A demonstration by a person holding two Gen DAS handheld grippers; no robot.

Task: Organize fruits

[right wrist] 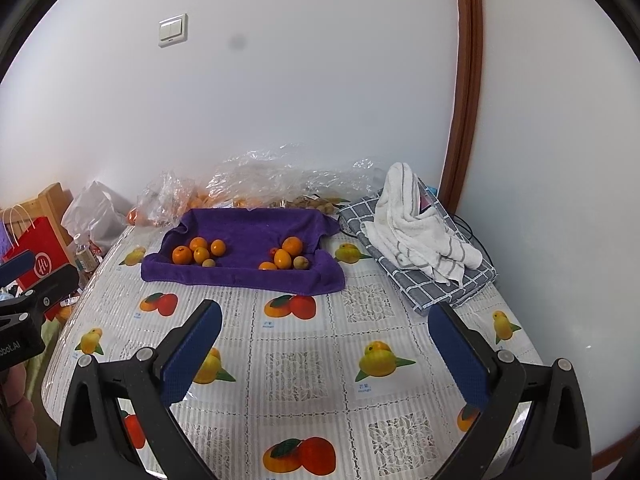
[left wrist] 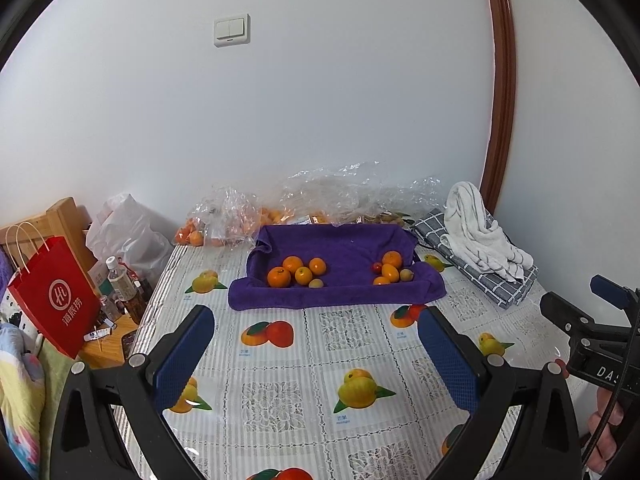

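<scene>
left gripper (left wrist: 316, 344) hovering, jaws wide | right gripper (right wrist: 324, 344) hovering, jaws wide | advising: approaching round orange fruits (left wrist: 298, 270) on far purple towel (left wrist: 340, 248) slowly, pinching gently

Two black hand-held grippers with blue pads

Left gripper (left wrist: 316, 356) and right gripper (right wrist: 324, 354): black plastic arms, silver round screws, textured blue pads (right wrist: 192, 354); white lettering on the bodies, a thin black cable (left wrist: 612, 400) beside the right one.
</scene>
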